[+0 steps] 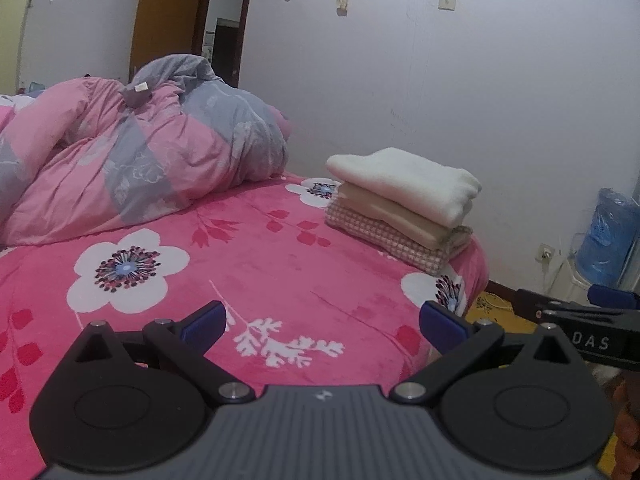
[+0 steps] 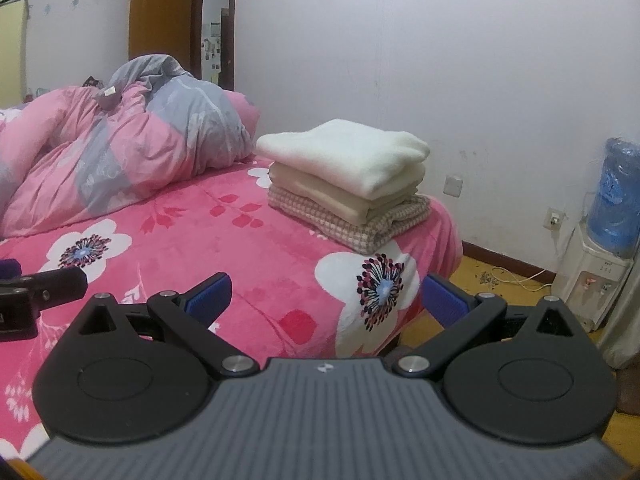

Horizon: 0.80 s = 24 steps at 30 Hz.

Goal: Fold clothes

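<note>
A stack of three folded clothes rests on the far right corner of the bed: a cream-white piece on top, a beige one under it, a checked one at the bottom. My left gripper hovers open over the pink flowered bedspread, well short of the stack, with nothing between its blue-padded fingers. My right gripper is also open and empty, above the bed's near corner. Each gripper shows at the edge of the other's view.
A crumpled pink and grey duvet fills the bed's left and back. A white wall stands behind the bed. A water dispenser with a blue bottle stands on the yellow floor at right. An open doorway lies behind.
</note>
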Each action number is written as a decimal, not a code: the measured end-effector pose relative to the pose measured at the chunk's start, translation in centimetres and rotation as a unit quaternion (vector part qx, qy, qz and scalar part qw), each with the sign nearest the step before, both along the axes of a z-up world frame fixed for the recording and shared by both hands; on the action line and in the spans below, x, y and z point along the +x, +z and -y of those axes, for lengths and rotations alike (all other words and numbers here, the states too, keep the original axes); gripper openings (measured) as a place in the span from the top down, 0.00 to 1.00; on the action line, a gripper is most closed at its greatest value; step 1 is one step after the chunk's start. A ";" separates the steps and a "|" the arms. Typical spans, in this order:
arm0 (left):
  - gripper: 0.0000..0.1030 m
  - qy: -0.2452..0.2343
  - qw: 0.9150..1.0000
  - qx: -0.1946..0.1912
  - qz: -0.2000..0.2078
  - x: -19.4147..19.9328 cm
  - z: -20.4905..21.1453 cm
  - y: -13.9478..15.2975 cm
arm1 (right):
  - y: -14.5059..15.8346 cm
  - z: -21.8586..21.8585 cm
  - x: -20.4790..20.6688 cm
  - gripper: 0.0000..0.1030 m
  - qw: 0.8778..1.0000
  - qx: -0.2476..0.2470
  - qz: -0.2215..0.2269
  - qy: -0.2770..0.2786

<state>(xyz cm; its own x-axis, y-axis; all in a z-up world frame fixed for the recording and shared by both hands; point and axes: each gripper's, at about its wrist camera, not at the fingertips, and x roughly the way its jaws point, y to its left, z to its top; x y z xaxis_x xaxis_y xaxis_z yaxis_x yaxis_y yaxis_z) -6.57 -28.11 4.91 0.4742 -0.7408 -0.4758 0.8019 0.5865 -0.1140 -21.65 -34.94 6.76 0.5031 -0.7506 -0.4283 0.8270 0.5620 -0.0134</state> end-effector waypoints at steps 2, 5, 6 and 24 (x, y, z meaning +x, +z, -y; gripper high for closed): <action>0.00 -0.003 1.000 0.000 -0.003 -0.1 0.2 0.1 | 0.0 0.1 0.0 0.01 1.000 -0.001 -0.001 -0.001; 0.00 -0.006 1.000 -0.001 -0.004 -0.3 0.6 0.2 | 0.1 0.2 0.0 0.01 1.000 -0.001 -0.001 -0.002; 0.00 -0.007 1.000 -0.001 -0.003 -0.4 0.6 0.2 | 0.1 0.2 0.0 0.01 1.000 -0.002 -0.001 -0.002; 0.00 -0.011 1.000 -0.004 0.013 -1.4 1.1 1.1 | 0.3 0.3 -0.8 0.01 1.000 -0.006 0.000 -0.005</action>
